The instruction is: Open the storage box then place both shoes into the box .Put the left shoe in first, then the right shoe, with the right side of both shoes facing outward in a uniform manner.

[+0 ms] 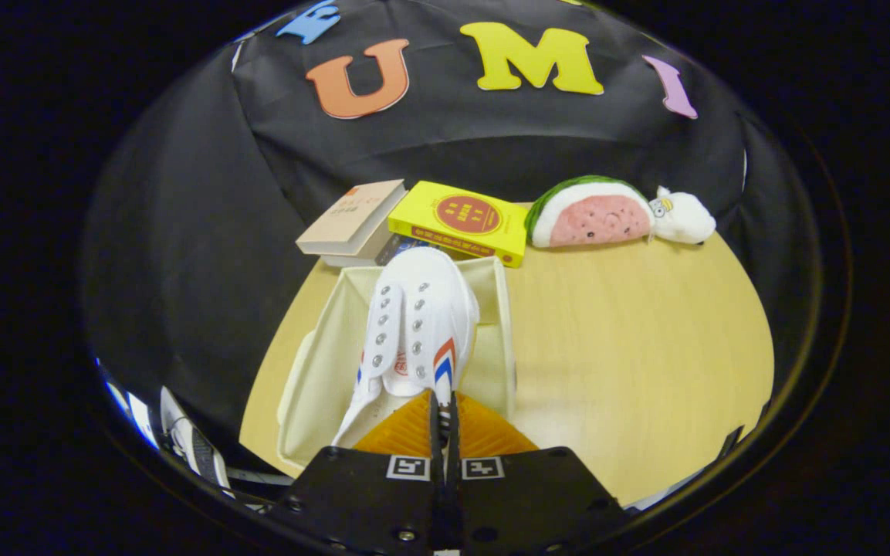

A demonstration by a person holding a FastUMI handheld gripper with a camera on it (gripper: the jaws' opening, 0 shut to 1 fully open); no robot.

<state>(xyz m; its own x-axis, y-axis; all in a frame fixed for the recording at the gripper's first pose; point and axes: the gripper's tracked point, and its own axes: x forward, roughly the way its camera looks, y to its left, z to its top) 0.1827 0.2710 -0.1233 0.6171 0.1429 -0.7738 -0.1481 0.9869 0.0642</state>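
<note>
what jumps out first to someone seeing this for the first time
A white shoe with red and blue stripes hangs just ahead of the orange fingers, which are closed on its rear edge, over the open cream storage box. Beyond the box, at the table's far edge, lie a yellow book and a watermelon plush.

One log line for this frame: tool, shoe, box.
tool: shut on white shoe heel | shoe: over open cream box, toe away | box: on table

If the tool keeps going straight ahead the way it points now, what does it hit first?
The tool is already shut on the white shoe. Straight on, it would likely push that shoe into the cream storage box; depth is unclear.
</note>
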